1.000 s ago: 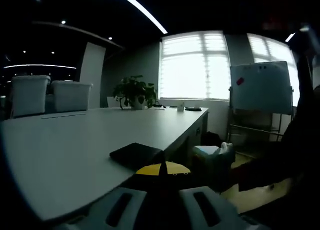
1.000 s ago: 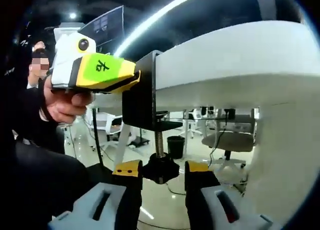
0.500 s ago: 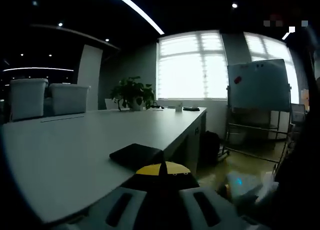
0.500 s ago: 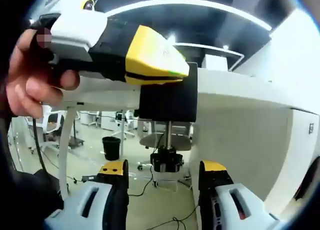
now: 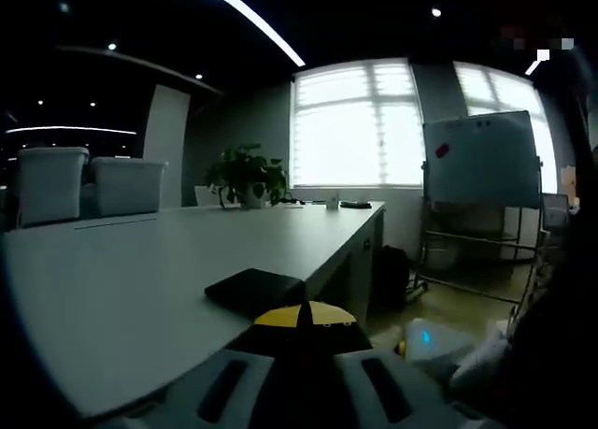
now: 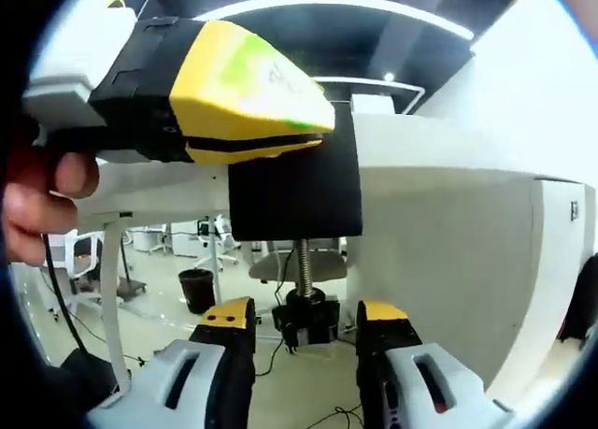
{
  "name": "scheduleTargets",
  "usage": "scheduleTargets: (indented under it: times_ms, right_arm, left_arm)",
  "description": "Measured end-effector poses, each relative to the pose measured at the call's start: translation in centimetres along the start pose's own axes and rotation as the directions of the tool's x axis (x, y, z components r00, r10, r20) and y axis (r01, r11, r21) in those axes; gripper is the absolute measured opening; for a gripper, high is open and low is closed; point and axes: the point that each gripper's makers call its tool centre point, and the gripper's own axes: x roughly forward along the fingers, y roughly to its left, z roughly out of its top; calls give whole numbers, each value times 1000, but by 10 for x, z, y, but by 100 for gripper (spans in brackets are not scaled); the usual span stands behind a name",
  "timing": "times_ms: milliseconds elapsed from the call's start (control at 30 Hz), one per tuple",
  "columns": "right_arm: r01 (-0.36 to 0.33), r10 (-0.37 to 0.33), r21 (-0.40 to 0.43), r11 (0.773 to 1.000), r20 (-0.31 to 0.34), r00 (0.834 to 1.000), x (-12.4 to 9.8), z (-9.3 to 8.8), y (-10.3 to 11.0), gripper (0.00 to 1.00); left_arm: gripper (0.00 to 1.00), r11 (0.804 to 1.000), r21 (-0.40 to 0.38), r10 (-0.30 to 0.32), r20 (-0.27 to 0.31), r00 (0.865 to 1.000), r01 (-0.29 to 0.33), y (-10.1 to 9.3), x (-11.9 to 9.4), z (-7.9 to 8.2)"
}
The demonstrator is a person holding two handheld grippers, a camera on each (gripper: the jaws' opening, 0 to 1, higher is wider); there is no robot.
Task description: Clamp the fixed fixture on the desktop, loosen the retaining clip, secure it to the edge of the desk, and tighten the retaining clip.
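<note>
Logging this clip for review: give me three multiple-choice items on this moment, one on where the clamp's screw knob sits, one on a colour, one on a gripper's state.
1. Where is the black screw knob of the clamp?
A. On top of the desk
B. Below the desk edge, between the right gripper's fingers
C. On the floor

2. What colour are the right gripper's fingertips?
A. Yellow
B. Red
C. Blue

3. How is the left gripper?
A. Wide open above the desk
B. Lying on a chair
C. Shut on the clamp

Answers: 1 B, the knob hangs on its threaded rod under the desk between both fingers. 2 A, both tips are yellow. 3 C, its yellow tips meet on the clamp's black plate at the desk edge.
</note>
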Motion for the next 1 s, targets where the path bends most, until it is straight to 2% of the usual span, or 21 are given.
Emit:
scheduleTargets:
  times_ms: [100,200,367,500,600,700,800,833,867,900,967,1000]
  right_arm:
    - [-10,10,-16,1000,-8,1000,1,-2,2,30]
    - [-10,10,5,1000,-28,1000,3,-5,-1,26]
    - [-41,40,-19,999,-22,999,2,-5,-2,25]
    - [-145,143,-34,989,-39,989,6,-6,3,25]
    - [-249,247,-47,967,-45,968,7,-7,5,25]
    - [-352,350,-52,935,-52,935,7,-8,9,25]
    - [-466,463,-36,884,-62,884,7,-9,14,25]
    - [-505,502,-56,861,-59,863,6,-8,16,24]
    - [-546,544,-26,838,-56,837,5,-8,18,24]
    - [-594,592,-22,804,-58,804,7,-9,19,25]
    - [-660,658,-30,751,-61,751,2,-8,22,24]
    - [-677,675,-22,736,-67,735,1,-8,22,24]
  left_arm:
    - [1,1000,0,1,2,1000,-1,0,0,0]
    - [1,1000,0,4,3,1000,-4,0,0,0]
    - [1,1000,-1,2,2,1000,-2,-1,0,0]
    - [1,1000,4,3,-4,1000,-3,-1,0,0]
    - [1,1000,3,4,-8,1000,-4,-1,0,0]
    - [1,1000,1,5,-8,1000,-5,0,0,0]
    - [1,1000,4,7,-16,1000,-7,0,0,0]
    - [1,1000,5,7,-18,1000,-7,0,1,0]
    - [1,1000,6,8,-19,1000,-8,0,1,0]
    - [1,1000,5,9,-21,1000,-8,0,1,-1]
    - [1,1000,3,9,-23,1000,-9,0,1,-1]
    - [1,1000,-3,9,-23,1000,-9,0,1,0]
